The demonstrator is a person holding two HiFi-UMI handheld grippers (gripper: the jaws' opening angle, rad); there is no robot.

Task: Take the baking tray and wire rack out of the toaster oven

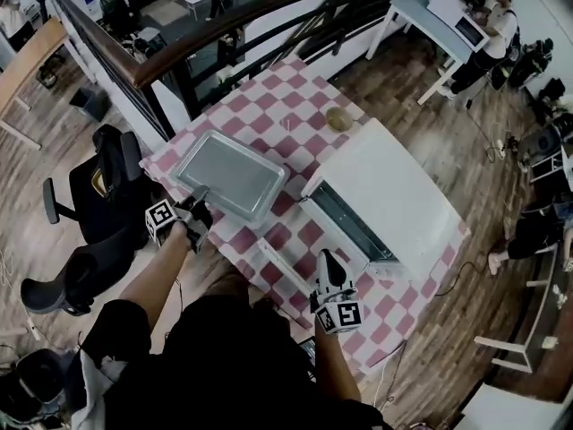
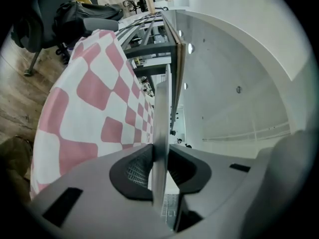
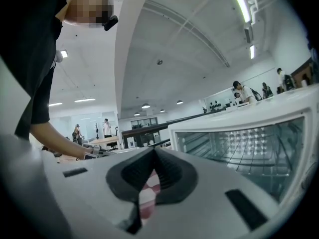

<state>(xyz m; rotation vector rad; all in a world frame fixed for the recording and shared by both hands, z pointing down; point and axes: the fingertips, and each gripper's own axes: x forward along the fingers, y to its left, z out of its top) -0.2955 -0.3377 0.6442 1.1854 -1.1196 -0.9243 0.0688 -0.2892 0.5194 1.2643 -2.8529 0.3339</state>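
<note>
A silver baking tray [image 1: 231,173] lies over the left part of the pink-checked table [image 1: 295,97]. My left gripper [image 1: 199,206] is shut on its near corner. In the left gripper view the tray's rim [image 2: 160,128] runs edge-on between the pads of the left gripper [image 2: 160,169]. The white toaster oven [image 1: 394,195] stands to the right with its glass door [image 1: 285,262] folded down. My right gripper [image 1: 329,260] hovers by that door, shut with nothing in it. In the right gripper view the right gripper [image 3: 153,148] has its tips together, and a wire rack [image 3: 249,156] shows inside the oven [image 3: 239,118].
A small tan round object [image 1: 338,119] lies on the table behind the oven. A black office chair [image 1: 98,195] stands close to the table's left edge, and a dark railing [image 1: 224,34] runs behind the table. People sit at a white desk [image 1: 421,12] far right.
</note>
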